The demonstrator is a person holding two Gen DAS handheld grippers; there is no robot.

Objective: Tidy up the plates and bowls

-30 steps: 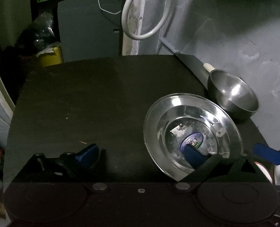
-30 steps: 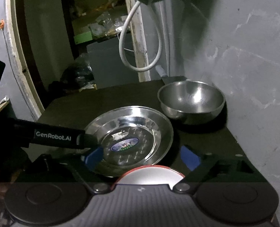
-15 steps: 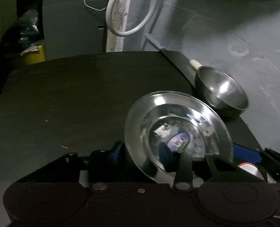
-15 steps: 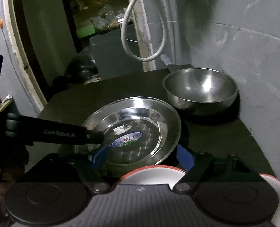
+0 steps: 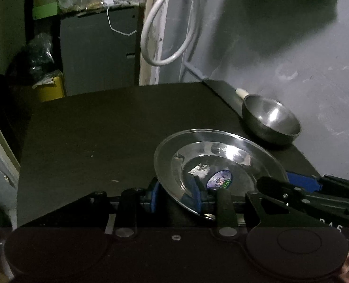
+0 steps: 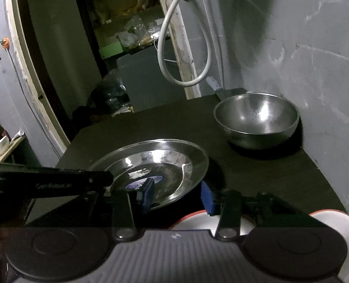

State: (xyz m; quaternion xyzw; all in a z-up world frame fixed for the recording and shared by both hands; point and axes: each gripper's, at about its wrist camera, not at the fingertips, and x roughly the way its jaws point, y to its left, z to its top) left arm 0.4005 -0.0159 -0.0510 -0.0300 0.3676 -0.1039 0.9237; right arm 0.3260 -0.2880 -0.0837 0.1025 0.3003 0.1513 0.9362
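Observation:
A shiny steel plate (image 5: 219, 169) with a blue sticker lies tilted on the dark table (image 5: 99, 141). Its near-left edge is raised. My left gripper (image 5: 174, 197) is closing, its blue pads clamped on that raised rim, one pad outside and one inside. In the right wrist view the same plate (image 6: 155, 165) has its near rim between the blue pads of my right gripper (image 6: 177, 195). Those jaws are closing, and a thin dark gap shows beside the outer pad. A steel bowl (image 6: 256, 120) stands upright by the wall, behind the plate and apart from it.
A white plate with a red rim (image 6: 334, 221) lies under my right gripper at the table's near right corner. A grey wall (image 6: 315, 59) borders the table on the right. A white hose loop (image 5: 165, 47) hangs behind the table. The table's left half is bare.
My left gripper went from wide open to clamped on the plate's rim, and that side of the plate rose. My right jaws narrowed around the plate's near rim.

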